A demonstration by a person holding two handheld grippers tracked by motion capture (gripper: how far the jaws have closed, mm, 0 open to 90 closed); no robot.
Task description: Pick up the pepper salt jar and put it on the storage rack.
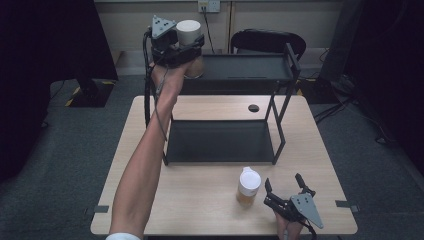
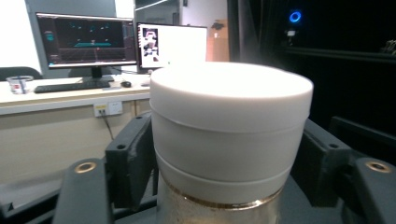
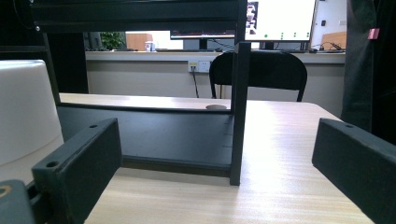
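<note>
The left claw (image 1: pixel 186 47) is raised at the top shelf (image 1: pixel 240 67) of the black two-tier rack (image 1: pixel 277 125), at that shelf's left end. Between its jaws stands a white-lidded jar (image 1: pixel 189 34) with brownish contents, upright, its base on or just above the shelf; I cannot tell which. In the left gripper view the jar (image 2: pixel 229 135) has a jaw close on either side, with a thin gap showing on the left, so the grip looks released rather than clenched.

The right claw (image 1: pixel 286 189) rests low near the surface's (image 1: pixel 200 205) front right corner, its jaws spread wide with nothing between them. A second white-lidded jar (image 1: pixel 248 187) stands upright just beside it, apart from the jaws, in front of the rack's lower shelf (image 1: pixel 220 142).
</note>
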